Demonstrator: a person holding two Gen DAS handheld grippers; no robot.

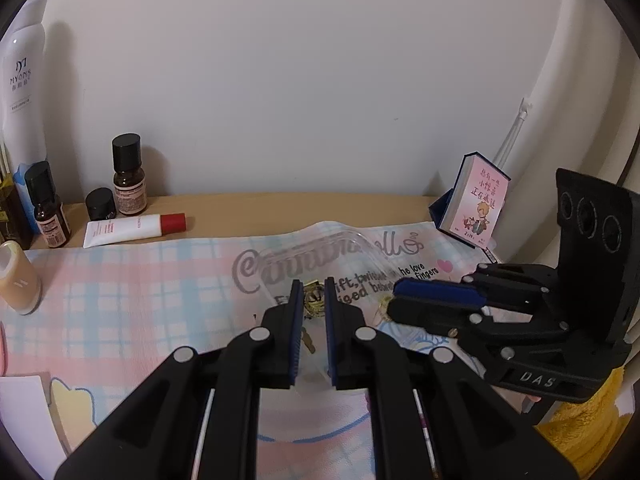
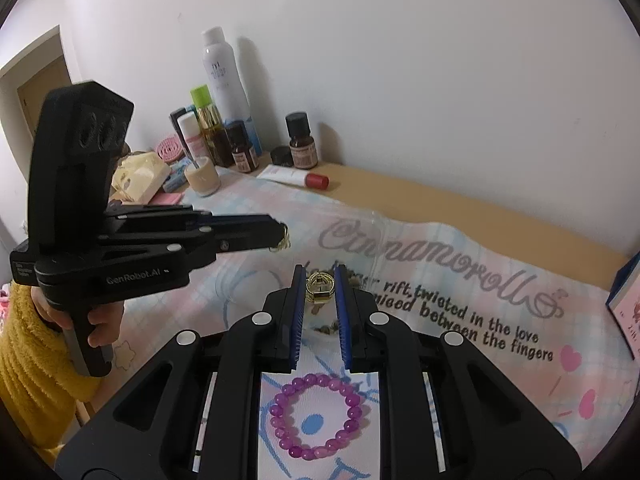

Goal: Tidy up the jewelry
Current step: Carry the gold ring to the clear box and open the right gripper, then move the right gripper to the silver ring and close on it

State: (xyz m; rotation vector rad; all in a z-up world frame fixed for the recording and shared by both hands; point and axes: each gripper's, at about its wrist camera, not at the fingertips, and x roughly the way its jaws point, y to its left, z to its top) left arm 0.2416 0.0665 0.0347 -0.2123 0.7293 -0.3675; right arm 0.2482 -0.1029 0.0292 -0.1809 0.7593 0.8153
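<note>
Left gripper: my left gripper (image 1: 313, 302) is clamped on a small gold chain piece (image 1: 313, 303), held above the clear plastic tray (image 1: 320, 242).

Right gripper: my right gripper (image 2: 320, 290) is closed on a gold filigree ring (image 2: 320, 288), pinched at the fingertips.

Bracelet: the purple beaded bracelet (image 2: 319, 416) lies flat on the pastel printed cloth (image 2: 460, 292), under the right gripper and behind its tips.

Handling: I judge both gold pieces light, slippery and easily bent, so I'd keep the grip gentle. The bracelet looks stretchy; I'd take it by one side of the loop.

Tray: it sits just ahead of both grippers.
</note>
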